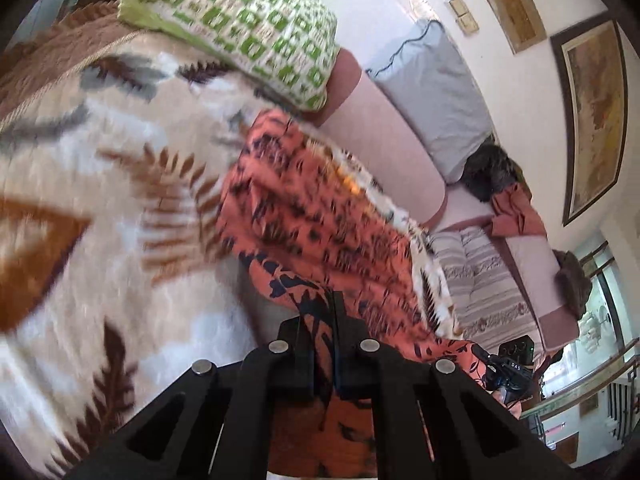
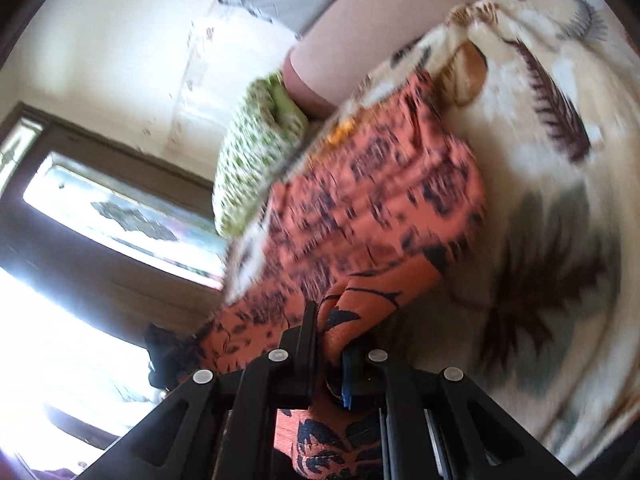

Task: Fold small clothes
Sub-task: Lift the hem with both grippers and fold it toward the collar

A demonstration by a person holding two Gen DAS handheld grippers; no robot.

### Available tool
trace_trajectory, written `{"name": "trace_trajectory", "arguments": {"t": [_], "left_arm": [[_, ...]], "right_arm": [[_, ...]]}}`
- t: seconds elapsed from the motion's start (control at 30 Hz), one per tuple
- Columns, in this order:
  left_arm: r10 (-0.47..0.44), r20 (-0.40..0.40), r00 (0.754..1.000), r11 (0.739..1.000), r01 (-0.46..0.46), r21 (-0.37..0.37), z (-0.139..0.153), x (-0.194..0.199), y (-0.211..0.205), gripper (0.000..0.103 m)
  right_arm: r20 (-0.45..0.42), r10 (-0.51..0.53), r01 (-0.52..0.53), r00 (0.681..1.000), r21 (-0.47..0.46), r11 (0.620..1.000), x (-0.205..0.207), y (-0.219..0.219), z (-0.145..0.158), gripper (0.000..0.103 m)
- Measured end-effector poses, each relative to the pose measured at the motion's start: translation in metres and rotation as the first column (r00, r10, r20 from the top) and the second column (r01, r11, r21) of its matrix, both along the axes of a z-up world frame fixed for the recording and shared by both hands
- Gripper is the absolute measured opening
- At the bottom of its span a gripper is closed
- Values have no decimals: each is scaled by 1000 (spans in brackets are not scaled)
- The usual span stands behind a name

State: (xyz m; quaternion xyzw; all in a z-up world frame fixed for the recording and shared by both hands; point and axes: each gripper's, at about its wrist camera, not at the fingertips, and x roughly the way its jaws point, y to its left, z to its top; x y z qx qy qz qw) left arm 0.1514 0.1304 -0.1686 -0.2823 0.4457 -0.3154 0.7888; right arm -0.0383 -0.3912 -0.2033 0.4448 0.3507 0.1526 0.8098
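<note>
Orange fabric with a dark leaf print, looks like a small garment [image 1: 320, 216], draped on the leaf-pattern blanket [image 1: 120, 184] just below the green-checked pillow [image 1: 240, 28]. Left wrist view: left gripper [image 1: 333, 300] pinching one edge tight. Right wrist view: right gripper [image 2: 326, 320] clamped on a bunched corner. I'd say it's the lift-to-fold step; next both edges need carrying over evenly toward the pillow.

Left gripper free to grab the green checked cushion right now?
Probably not: the left gripper is shut on the orange patterned garment, which drapes between it and the green checked cushion.
</note>
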Motion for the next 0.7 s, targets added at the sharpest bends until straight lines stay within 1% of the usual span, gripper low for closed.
{"name": "trace_trajectory", "arguments": {"t": [0.07, 0.13, 0.17, 0.23, 0.33, 0.43, 0.5, 0.57, 0.63, 0.67, 0.7], "left_arm": [[3, 8, 1000, 1000, -3, 0, 10, 23, -2, 6], [7, 15, 1000, 1000, -7, 11, 16, 50, -7, 6], [8, 13, 1000, 1000, -8, 13, 18, 68, -12, 6], [12, 2, 1000, 1000, -12, 15, 17, 99, -21, 6], [18, -26, 999, 999, -17, 40, 10, 146, -40, 6], [45, -63, 997, 997, -40, 70, -5, 197, -61, 6], [66, -91, 994, 995, -59, 83, -17, 222, -71, 6], [93, -112, 989, 989, -79, 123, -30, 244, -81, 6], [114, -145, 983, 984, -92, 153, -47, 263, -90, 6], [122, -157, 980, 982, -96, 162, -54, 269, -92, 6], [137, -176, 975, 980, -107, 169, -62, 274, -93, 7]], "right_arm": [[18, -26, 26, 999, 5, 1000, 21, -9, 9, 10], [28, -51, 51, 998, -10, 999, 43, -18, 15, 10], [31, -65, 65, 997, -10, 998, 58, -24, 17, 10], [28, -97, 96, 995, 5, 995, 82, -37, 17, 10], [10, -153, 153, 988, 28, 988, 135, -59, 12, 10], [-22, -189, 190, 982, 40, 981, 195, -80, 0, 10], [-50, -207, 210, 977, 52, 976, 229, -91, -10, 10], [-89, -226, 233, 970, 82, 969, 260, -101, -24, 10], [-152, -225, 244, 963, 126, 961, 291, -109, -44, 13], [-184, -226, 253, 957, 142, 957, 299, -112, -53, 13], [-238, -215, 257, 947, 165, 952, 310, -116, -68, 13]]}}
